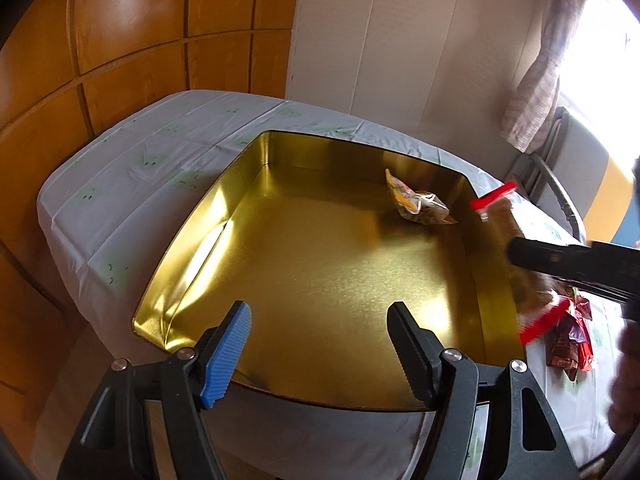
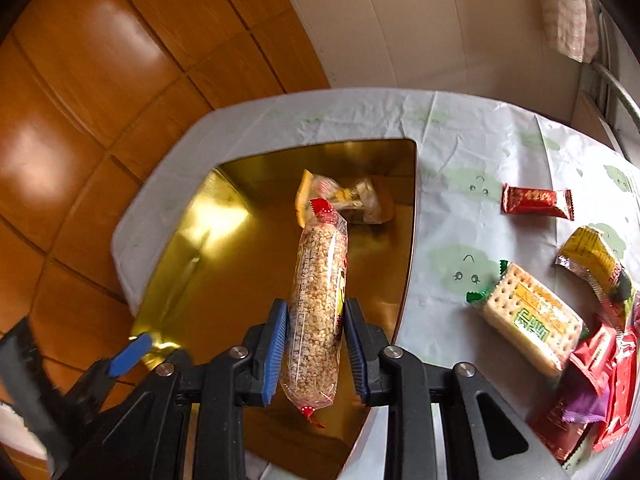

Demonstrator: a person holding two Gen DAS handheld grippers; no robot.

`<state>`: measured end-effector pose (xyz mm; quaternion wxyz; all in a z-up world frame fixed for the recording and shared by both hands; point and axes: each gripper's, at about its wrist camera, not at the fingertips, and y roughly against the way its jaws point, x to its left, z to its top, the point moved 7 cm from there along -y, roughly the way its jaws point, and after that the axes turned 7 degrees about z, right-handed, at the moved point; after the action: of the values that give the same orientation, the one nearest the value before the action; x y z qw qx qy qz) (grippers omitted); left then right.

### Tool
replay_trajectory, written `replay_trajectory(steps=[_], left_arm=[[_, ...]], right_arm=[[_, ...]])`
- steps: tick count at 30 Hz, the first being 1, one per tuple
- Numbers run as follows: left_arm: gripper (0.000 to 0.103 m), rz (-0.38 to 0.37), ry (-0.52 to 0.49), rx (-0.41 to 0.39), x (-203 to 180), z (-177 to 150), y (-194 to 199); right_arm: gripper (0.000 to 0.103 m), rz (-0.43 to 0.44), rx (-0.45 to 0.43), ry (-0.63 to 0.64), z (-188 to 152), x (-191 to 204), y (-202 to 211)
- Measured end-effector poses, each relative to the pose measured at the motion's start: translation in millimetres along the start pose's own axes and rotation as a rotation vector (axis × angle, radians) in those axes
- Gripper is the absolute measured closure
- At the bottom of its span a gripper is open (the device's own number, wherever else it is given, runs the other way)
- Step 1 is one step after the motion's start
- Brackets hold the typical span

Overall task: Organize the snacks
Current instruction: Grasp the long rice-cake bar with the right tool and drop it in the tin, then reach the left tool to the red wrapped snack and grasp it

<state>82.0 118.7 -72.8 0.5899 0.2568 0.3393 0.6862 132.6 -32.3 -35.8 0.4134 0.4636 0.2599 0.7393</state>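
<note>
While its blue pads clamp a clear-wrapped puffed grain bar, the right gripper holds it above the gold tin, where one small snack packet lies. The left gripper hangs spread and empty over the tin's near edge. Beside the tin, a cracker pack and a red candy bar rest on the tablecloth.
</note>
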Motion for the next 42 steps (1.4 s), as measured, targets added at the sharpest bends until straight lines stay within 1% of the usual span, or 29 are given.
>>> replay_trajectory(steps=[4, 6, 9, 11, 15, 21, 34, 38, 42], left_arm=[[0.032, 0.0, 0.015, 0.008, 5.7, -2.0, -1.5], [0.032, -0.001, 0.017, 0.011, 6.7, -2.8, -2.2], [0.032, -0.002, 0.016, 0.014, 6.4, -3.5, -3.6], [0.032, -0.005, 0.014, 0.013, 4.7, -3.4, -3.6], [0.032, -0.005, -0.004, 0.001, -1.1, -2.0, -0.1], [0.032, -0.018, -0.037, -0.005, -13.7, -2.0, 4.9], [0.032, -0.047, -0.132, -0.033, -46.9, -3.6, 20.5], [0.032, -0.055, -0.155, -0.039, -55.4, -4.6, 24.5], [0.031, -0.066, -0.183, -0.04, -64.6, -6.6, 27.4]], right_arm=[[0.072, -0.022, 0.026, -0.015, -3.9, -6.5, -15.4], [0.072, -0.045, 0.021, -0.015, -5.5, -8.4, -15.3], [0.072, -0.048, 0.002, -0.019, -6.8, -10.8, -7.1], [0.072, -0.042, -0.029, -0.019, -6.3, -10.6, 3.8], [0.072, -0.061, -0.082, -0.009, -7.5, -17.3, 27.6], [0.072, -0.119, -0.122, -0.003, -16.9, -38.0, 56.1], [0.071, -0.267, -0.161, -0.016, -48.5, -101.5, 113.3], [0.067, -0.312, -0.162, -0.008, -56.0, -121.0, 130.4], [0.067, -0.357, -0.17, -0.009, -58.6, -141.7, 149.6]])
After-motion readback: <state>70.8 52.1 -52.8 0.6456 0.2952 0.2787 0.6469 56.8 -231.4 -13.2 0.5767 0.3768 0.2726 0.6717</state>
